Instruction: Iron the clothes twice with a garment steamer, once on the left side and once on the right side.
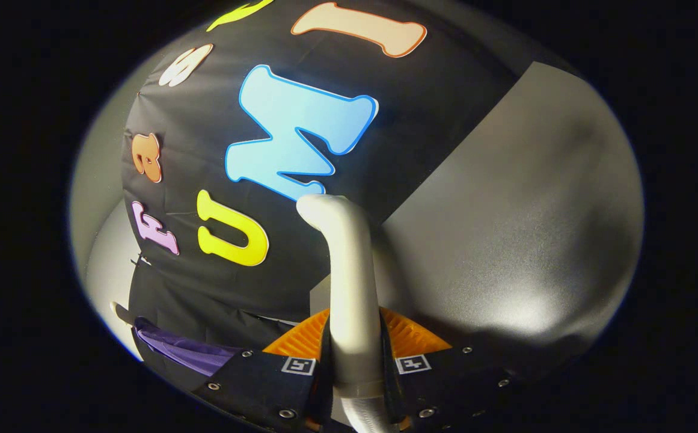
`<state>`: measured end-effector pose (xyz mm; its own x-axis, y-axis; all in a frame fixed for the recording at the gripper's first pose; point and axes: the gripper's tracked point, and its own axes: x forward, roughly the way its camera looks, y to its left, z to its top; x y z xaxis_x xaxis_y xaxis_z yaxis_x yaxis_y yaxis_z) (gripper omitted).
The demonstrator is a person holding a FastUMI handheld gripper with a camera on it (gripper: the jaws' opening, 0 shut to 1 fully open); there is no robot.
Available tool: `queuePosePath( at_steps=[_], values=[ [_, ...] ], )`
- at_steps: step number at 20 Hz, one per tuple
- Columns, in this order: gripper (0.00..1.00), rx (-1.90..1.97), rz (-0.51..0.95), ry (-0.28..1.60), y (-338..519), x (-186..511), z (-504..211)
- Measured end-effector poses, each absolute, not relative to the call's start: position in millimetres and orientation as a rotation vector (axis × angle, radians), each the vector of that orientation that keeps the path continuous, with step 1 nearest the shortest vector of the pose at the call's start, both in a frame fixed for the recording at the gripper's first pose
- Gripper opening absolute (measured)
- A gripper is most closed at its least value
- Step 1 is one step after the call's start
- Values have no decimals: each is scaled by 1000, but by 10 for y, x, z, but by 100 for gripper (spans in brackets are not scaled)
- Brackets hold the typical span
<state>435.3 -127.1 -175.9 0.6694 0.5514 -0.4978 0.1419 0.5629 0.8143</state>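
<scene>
Tool (356, 361) clamped on steamer handle (349, 270), purple garment (183, 349) beside, grey wall (505, 240) beyond

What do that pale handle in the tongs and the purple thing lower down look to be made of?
The handle, clamped between both fingers of the tongs, looks like smooth moulded plastic with a satin finish: it curves in one seamless piece and carries a soft highlight, though painted metal cannot be ruled out. The purple thing seems to be thin woven cloth: it shows soft folds and a matte surface.
</scene>
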Motion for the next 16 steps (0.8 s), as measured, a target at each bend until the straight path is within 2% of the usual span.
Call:
queuePosePath(
  at_steps=[3, 8, 16],
  values=[
    [34, 930, 238, 786, -1330, 4300, -1643],
    [34, 845, 256, 721, -1177, 3933, -1328],
    [33, 765, 179, 571, -687, 3022, -721]
  ],
)
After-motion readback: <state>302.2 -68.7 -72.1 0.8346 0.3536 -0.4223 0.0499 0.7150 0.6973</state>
